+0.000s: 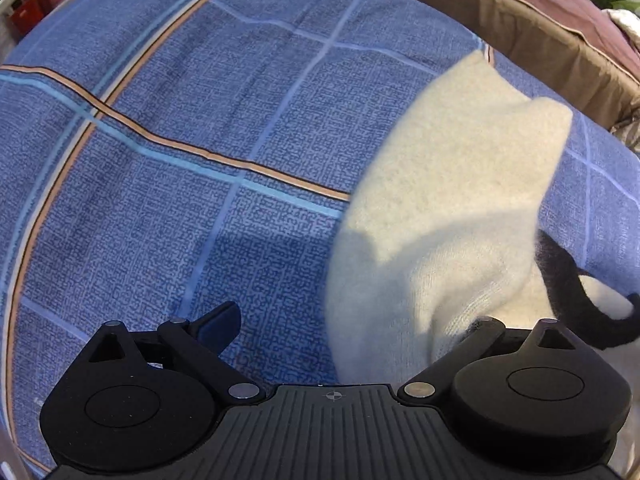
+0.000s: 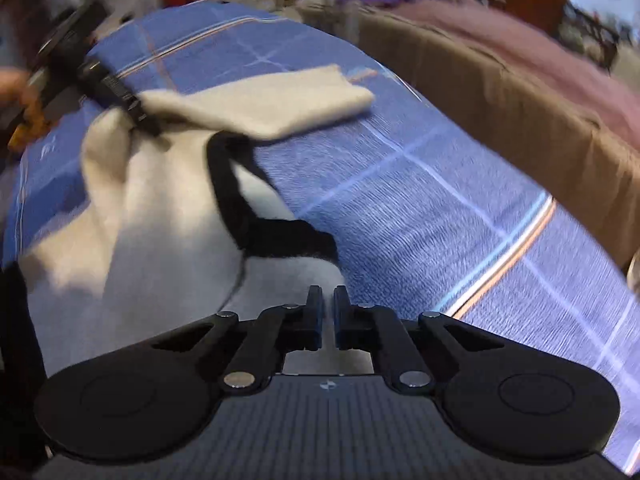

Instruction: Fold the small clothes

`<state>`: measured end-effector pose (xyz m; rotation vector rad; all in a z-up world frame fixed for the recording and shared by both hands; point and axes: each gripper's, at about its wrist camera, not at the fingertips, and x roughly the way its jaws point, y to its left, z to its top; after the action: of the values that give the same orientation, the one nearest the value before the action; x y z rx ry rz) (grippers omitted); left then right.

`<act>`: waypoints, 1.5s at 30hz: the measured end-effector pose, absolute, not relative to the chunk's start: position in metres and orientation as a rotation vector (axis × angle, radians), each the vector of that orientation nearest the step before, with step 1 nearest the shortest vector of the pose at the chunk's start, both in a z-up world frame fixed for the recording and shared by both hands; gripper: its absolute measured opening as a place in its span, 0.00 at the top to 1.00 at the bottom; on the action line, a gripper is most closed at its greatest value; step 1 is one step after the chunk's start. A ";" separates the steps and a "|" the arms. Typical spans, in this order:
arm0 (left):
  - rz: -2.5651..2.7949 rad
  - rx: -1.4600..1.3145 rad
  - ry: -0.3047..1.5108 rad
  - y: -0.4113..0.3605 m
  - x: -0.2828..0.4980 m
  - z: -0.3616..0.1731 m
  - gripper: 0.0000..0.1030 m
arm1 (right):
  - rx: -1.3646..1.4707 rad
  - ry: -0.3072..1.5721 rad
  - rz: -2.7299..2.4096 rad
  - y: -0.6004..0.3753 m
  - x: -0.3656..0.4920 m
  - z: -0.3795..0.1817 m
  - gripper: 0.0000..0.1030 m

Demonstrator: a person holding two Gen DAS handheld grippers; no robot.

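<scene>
Cream knit, the small garment point(image 1: 448, 208) lies at three o'clock on the blue checked bedspread point(image 1: 168, 208), and I see my left gripper point(image 1: 352, 320) tilted down with jaws spread wide around its hem, my right gripper point(image 2: 328, 308) pinched empty beside its black trim point(image 2: 256, 216), open cloth toward nine o'clock.
</scene>
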<state>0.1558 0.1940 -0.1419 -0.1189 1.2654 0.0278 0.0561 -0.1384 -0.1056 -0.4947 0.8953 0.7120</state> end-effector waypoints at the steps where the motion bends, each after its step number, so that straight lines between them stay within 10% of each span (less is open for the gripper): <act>1: 0.026 -0.123 1.269 0.193 0.156 -0.142 0.00 | -0.515 0.922 0.792 -0.129 0.040 -0.107 0.98; 7: -0.012 -0.176 1.248 0.186 0.163 -0.128 0.00 | -0.495 1.007 0.891 -0.114 -0.012 -0.131 0.88; 8: -0.053 -0.164 1.217 0.179 0.164 -0.119 0.00 | -0.443 1.006 0.845 -0.121 -0.002 -0.127 0.79; 10: -0.136 -0.098 1.150 0.162 0.163 -0.101 0.00 | -0.360 0.978 0.741 -0.142 0.023 -0.118 0.28; 16: -0.393 0.150 1.087 0.098 0.170 -0.087 0.00 | -0.275 1.011 0.574 -0.197 0.112 -0.121 0.05; 18: -0.405 0.190 1.113 0.082 0.173 -0.095 0.00 | -0.197 1.113 0.602 -0.208 0.133 -0.140 0.14; 20: -0.409 0.185 1.141 0.077 0.177 -0.103 0.00 | -0.109 1.193 0.612 -0.213 0.142 -0.154 0.50; 21: -0.408 0.179 1.159 0.073 0.177 -0.104 0.00 | -0.092 1.206 0.605 -0.212 0.138 -0.156 0.85; 32: -0.641 0.042 1.221 0.013 0.142 -0.120 0.00 | -0.594 1.059 0.952 -0.112 -0.018 -0.156 0.95; 38: -0.644 0.327 1.298 -0.030 0.101 -0.175 0.00 | -0.391 1.054 0.905 -0.123 -0.016 -0.141 0.80; 42: -0.649 0.334 1.278 -0.032 0.094 -0.177 0.00 | -0.132 1.017 0.898 -0.166 0.031 -0.101 0.10; 45: -0.674 0.345 1.271 -0.032 0.092 -0.177 0.00 | -0.095 1.049 0.880 -0.183 0.081 -0.103 0.16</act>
<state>0.0920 -0.0317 -0.1771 0.3454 1.2714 -0.6744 0.0813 -0.1834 -0.1034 -0.0954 1.0487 0.8797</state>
